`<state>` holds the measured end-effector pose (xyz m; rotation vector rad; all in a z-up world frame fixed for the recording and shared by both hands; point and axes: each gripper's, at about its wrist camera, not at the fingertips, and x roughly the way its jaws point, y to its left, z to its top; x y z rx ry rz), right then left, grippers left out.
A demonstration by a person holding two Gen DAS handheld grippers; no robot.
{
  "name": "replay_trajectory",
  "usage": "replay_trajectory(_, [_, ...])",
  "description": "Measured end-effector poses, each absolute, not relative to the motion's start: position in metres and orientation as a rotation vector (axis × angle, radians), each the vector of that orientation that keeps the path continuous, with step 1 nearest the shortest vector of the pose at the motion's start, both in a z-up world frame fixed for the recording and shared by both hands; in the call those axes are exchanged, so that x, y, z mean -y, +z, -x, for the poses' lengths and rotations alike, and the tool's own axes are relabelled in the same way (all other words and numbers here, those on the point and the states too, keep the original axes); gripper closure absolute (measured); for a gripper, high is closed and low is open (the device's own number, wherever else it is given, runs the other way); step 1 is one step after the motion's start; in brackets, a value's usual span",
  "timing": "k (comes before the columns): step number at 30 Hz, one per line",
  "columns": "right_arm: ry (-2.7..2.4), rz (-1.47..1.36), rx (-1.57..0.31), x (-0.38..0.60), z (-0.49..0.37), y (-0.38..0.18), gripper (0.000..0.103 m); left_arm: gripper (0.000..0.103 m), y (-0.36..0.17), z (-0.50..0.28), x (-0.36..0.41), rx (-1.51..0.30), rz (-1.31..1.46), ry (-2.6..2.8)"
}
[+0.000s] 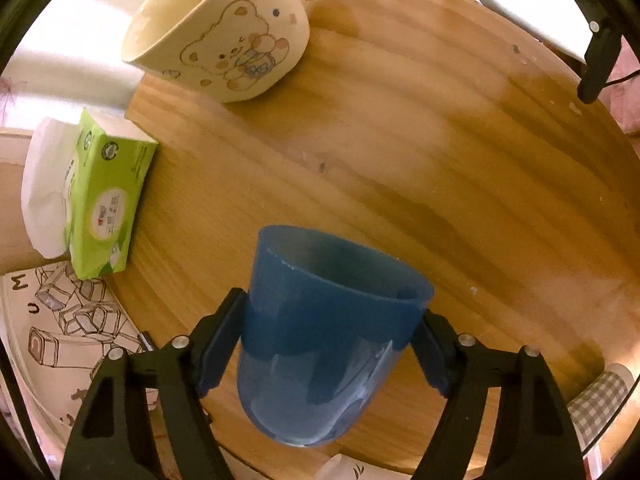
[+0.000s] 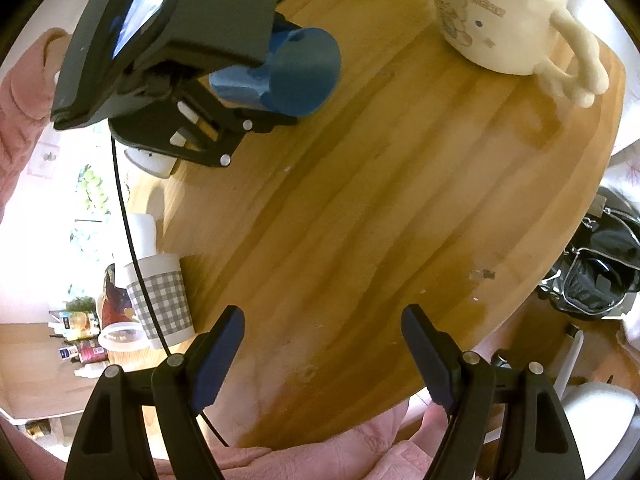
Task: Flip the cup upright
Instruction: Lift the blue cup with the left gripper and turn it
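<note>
We have the left tool (image 1: pixel 332 344) clamped on the blue cup (image 1: pixel 324 332), 1 pad on each side of its wall just below the rim. The cup lies on its side above the desk (image 1: pixel 440 168), mouth facing away from the tool, base toward us. We should roll the wrist slowly, keep the squeeze steady, and set the base flat before letting go. The right tool (image 2: pixel 322 344) hangs open and empty, well apart from the cup. Beyond the cup stands the bear mug (image 1: pixel 220 36); left of it, the tissue pack (image 1: pixel 100 196).
</note>
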<state>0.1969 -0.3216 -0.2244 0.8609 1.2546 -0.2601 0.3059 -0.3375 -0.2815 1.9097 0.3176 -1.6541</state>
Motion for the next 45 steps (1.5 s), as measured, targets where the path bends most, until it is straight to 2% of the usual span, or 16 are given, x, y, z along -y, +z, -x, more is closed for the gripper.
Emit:
replay_trajectory(9, [-0.235, -0.841, -1.251, 0.320, -0.192, -0.220, 0.022, 0.024, -0.263, -0.306, 0.325, -0.320, -1.866, -1.627])
replay_trajectory(21, [-0.164, -0.787, -1.233, 0.318, -0.177, -0.205, 0.022, 0.027, -0.221, -0.309, 0.321, -0.431, -1.720, -1.529])
replay_trajectory(31, [-0.075, -0.723, -1.226, 0.312, -0.163, -0.192, 0.022, 0.027, -0.178, -0.292, 0.295, -0.541, -1.465, -1.432])
replay_trajectory(45, [0.029, -0.588, -1.094, 0.312, -0.131, -0.161, 0.022, 0.027, -0.125, -0.255, 0.234, -0.737, -0.994, -1.216])
